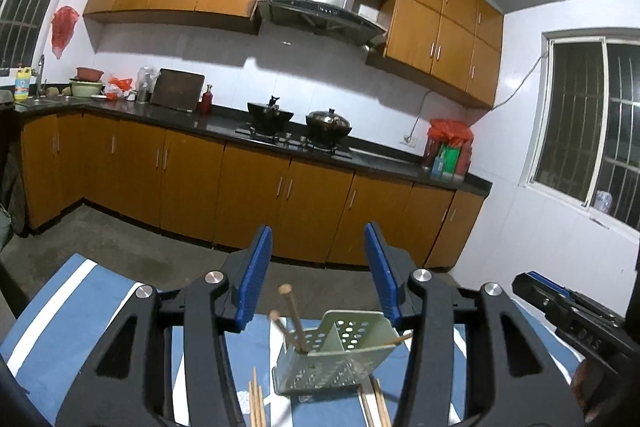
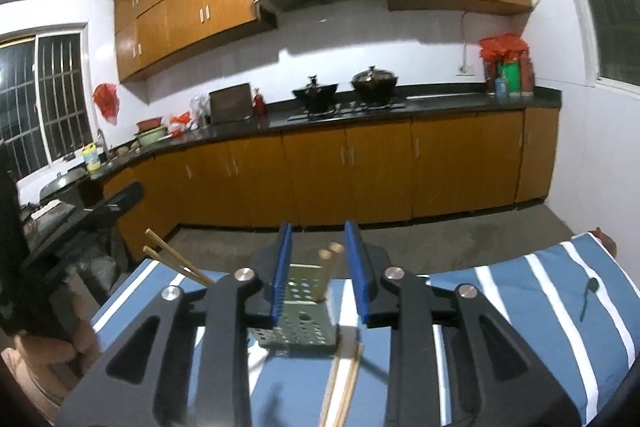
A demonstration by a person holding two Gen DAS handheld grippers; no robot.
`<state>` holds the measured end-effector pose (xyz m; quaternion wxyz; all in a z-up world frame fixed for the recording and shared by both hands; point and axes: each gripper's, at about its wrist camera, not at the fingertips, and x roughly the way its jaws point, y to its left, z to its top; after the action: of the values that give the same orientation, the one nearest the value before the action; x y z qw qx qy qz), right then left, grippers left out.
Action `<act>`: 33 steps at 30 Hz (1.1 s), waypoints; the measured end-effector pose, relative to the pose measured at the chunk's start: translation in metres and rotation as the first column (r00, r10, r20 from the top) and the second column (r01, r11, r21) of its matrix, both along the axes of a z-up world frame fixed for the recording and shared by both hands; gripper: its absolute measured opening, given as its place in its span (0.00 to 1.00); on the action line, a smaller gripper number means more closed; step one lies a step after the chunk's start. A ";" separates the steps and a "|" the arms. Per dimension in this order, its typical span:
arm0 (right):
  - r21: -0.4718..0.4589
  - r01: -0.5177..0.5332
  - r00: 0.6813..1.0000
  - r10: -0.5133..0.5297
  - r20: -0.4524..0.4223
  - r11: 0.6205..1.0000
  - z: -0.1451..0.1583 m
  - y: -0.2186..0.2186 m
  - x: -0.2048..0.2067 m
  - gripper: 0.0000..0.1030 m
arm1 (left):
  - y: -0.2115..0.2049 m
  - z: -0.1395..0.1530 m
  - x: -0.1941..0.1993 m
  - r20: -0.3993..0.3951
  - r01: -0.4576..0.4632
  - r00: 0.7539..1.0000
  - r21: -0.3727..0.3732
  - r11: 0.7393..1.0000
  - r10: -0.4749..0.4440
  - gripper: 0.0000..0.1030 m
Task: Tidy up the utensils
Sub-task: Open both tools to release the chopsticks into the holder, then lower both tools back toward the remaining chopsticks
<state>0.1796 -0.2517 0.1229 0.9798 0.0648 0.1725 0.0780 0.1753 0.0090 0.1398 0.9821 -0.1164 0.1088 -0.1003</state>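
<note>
Holder point(image 1: 336, 355) with chopsticks point(image 1: 294, 319) sits below both spread, empty grippers point(image 1: 318, 275) point(image 2: 318, 267).

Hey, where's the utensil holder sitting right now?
The perforated metal utensil holder stands on the blue striped tablecloth, low centre in both wrist views, with chopsticks standing inside it and loose ones beside its base.

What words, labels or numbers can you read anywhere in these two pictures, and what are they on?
Embossed marking on the right gripper body: roughly "DAS", uncertain.
Yellow bottle label by the sink: too blurred.
Green packages on the counter: too small.
Range hood panel marks: unreadable.
</note>
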 end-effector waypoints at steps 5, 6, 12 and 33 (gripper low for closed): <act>-0.012 0.074 0.994 -0.075 -0.083 0.997 -0.039 -0.026 -0.014 0.31 | 0.027 -0.012 -0.032 -0.020 -0.049 0.999 -0.005 0.999 0.049 0.49; -0.018 0.082 0.987 -0.084 -0.134 0.996 -0.057 -0.030 -0.011 0.31 | 0.029 -0.018 -0.034 -0.035 -0.065 0.997 0.008 0.998 0.065 0.50; -0.034 0.059 0.919 -0.067 -0.387 0.998 -0.149 -0.026 0.001 0.26 | 0.037 -0.092 -0.034 -0.239 -0.110 0.960 0.143 0.984 0.142 0.49; -0.141 -0.015 0.843 -0.064 -0.534 0.990 -0.227 0.016 -0.005 0.08 | 0.013 -0.208 -0.033 -0.580 0.082 0.815 0.118 0.990 0.002 0.27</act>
<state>0.1746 -0.2356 -0.1040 0.8954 0.0174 0.4438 0.0320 0.1426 0.0223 -0.0678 0.9060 -0.0711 0.4108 -0.0732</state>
